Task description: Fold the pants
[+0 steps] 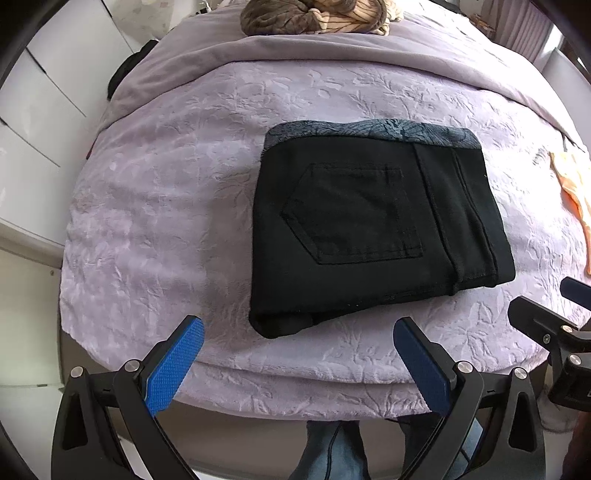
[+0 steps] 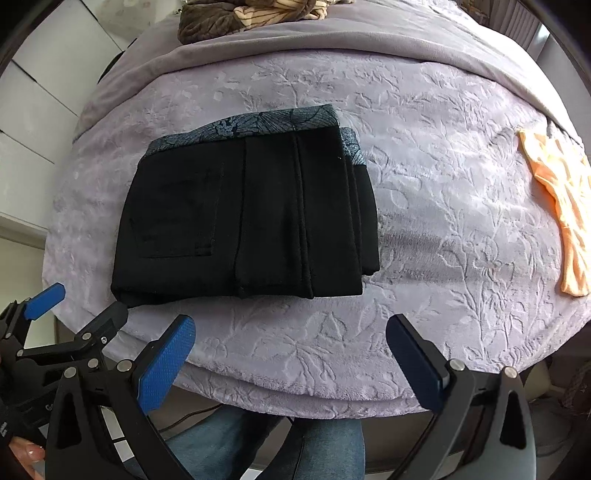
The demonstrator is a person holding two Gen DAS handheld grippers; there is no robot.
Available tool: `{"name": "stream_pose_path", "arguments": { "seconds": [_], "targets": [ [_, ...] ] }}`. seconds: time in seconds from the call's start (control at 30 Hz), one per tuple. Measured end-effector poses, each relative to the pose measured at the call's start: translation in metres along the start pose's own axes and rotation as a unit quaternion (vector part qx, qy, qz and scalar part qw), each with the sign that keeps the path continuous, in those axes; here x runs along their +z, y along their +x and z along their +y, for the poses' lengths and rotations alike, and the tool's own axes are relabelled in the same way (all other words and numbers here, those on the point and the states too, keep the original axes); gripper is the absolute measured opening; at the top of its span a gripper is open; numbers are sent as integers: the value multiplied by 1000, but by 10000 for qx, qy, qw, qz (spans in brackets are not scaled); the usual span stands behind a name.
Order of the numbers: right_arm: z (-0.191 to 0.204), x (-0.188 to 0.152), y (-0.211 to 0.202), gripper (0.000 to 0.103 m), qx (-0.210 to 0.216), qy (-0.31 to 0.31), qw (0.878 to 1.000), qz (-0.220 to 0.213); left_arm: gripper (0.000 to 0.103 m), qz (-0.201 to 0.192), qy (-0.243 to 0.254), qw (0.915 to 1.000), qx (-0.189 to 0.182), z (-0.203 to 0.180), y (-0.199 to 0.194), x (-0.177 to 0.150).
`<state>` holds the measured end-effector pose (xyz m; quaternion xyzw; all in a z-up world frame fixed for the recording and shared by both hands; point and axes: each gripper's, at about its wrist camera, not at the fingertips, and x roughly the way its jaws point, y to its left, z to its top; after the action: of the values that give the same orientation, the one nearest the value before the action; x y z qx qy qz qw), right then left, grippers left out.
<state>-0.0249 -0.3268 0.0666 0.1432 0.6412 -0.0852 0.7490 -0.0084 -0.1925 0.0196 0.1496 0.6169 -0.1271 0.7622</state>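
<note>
The black pants lie folded into a compact rectangle on the lilac bed cover, back pocket up, with a grey patterned lining showing along the far edge. They also show in the right wrist view. My left gripper is open and empty, just short of the pants' near edge. My right gripper is open and empty, also just short of the near edge. The right gripper shows at the right rim of the left wrist view; the left gripper shows at the left of the right wrist view.
The lilac embossed bed cover ends at a near edge above the person's jeans. An orange garment lies at the right. A brown striped bundle sits at the far end. White cabinets stand to the left.
</note>
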Motion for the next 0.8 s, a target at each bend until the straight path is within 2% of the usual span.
{"name": "stream_pose_path", "arguments": {
  "seconds": [0.8],
  "targets": [
    [14,6,-2,103,-70,-178,9998,-31,103,-55,-94,9999,-11,4,-4,2]
  ]
}}
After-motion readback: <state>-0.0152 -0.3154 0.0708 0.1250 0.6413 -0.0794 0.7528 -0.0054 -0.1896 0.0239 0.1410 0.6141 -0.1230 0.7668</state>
